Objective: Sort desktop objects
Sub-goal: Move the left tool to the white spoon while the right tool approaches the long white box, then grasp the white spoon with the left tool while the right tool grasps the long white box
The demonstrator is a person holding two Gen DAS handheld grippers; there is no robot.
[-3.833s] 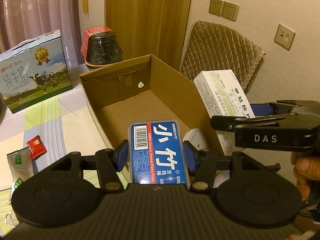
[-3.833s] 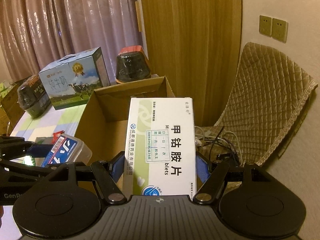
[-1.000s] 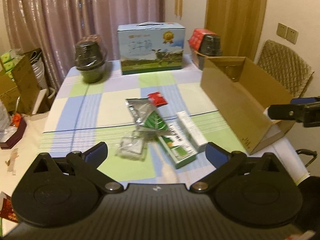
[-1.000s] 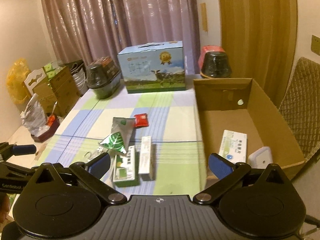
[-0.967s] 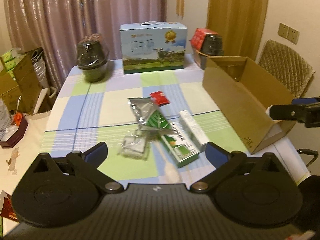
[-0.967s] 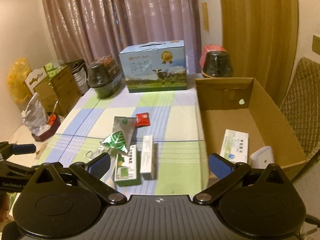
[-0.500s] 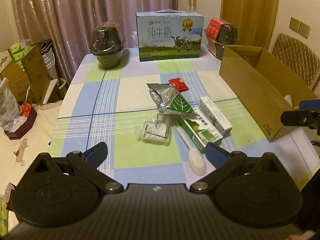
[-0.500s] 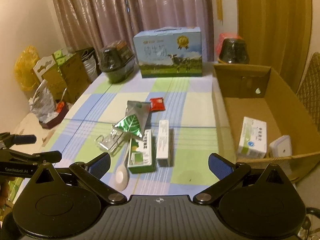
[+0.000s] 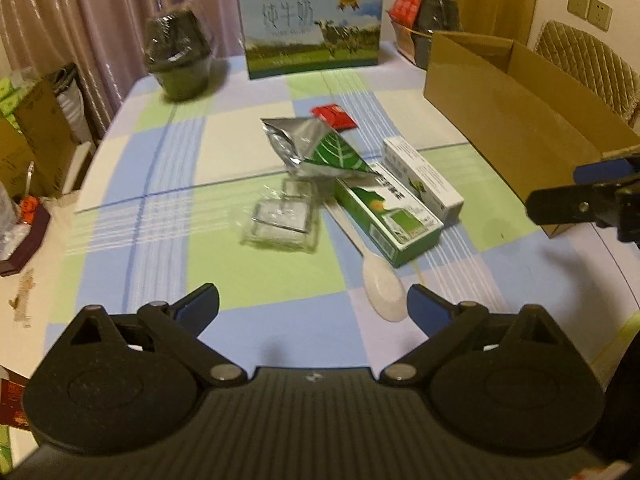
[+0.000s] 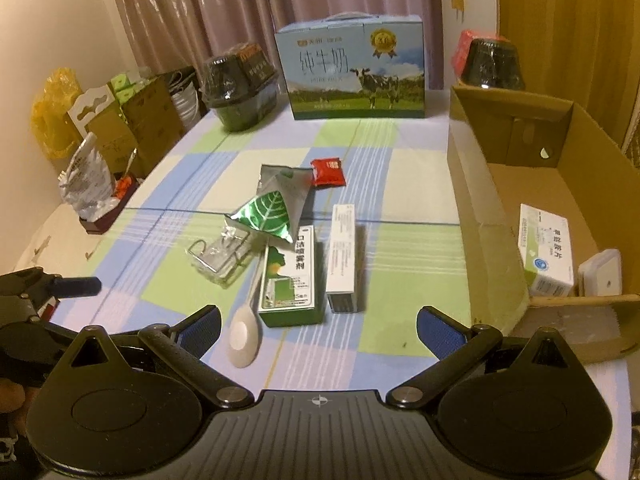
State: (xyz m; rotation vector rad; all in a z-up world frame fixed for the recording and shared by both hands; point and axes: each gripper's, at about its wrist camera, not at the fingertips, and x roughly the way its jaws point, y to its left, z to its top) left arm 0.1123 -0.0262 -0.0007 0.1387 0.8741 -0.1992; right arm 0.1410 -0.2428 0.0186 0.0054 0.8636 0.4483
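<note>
The left gripper (image 9: pixel 313 303) is closing with nothing between its blue pads; the right gripper (image 10: pixel 319 327) gapes wide and empty. On the checked tablecloth (image 10: pixel 408 184), left of the cardboard box (image 10: pixel 476 216), the glossy green carton (image 10: pixel 289 278) lies lengthwise away from the camera, a white plastic spoon (image 10: pixel 244 334) touching its left side, a slim white box (image 10: pixel 341 254) parallel on its right.

We are looking steeply down from both wrists at the tabletop (image 9: pixel 168 160), sharing the central clutter and cardboard box (image 10: pixel 488 216)
</note>
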